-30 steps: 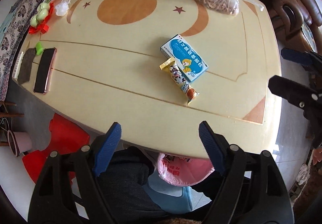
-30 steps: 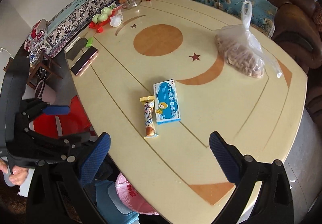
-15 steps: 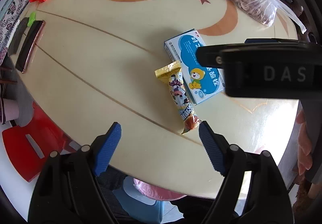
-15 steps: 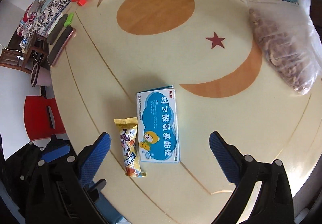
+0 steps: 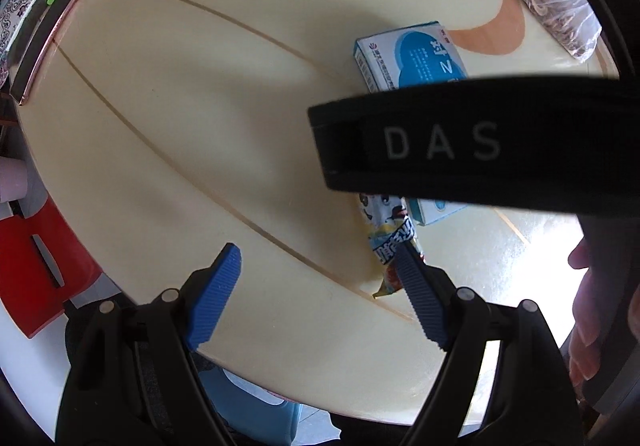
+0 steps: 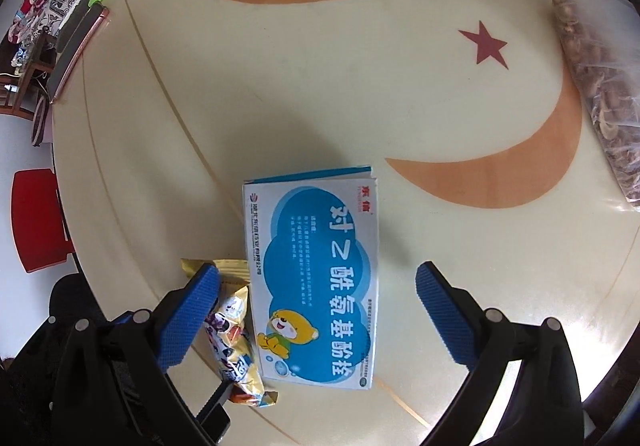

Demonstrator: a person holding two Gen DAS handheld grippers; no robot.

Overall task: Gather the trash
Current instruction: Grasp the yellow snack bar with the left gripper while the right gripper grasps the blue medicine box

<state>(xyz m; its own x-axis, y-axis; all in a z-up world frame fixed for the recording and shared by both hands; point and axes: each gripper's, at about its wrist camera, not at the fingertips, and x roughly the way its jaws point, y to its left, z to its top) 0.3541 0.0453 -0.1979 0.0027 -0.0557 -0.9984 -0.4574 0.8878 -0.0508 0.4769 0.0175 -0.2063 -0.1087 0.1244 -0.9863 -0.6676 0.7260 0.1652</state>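
Both grippers lowered; blue box nears table edge

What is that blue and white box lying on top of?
The blue and white box lies flat on the cream table, beside the snack wrapper. Whatever is directly beneath it is covered.
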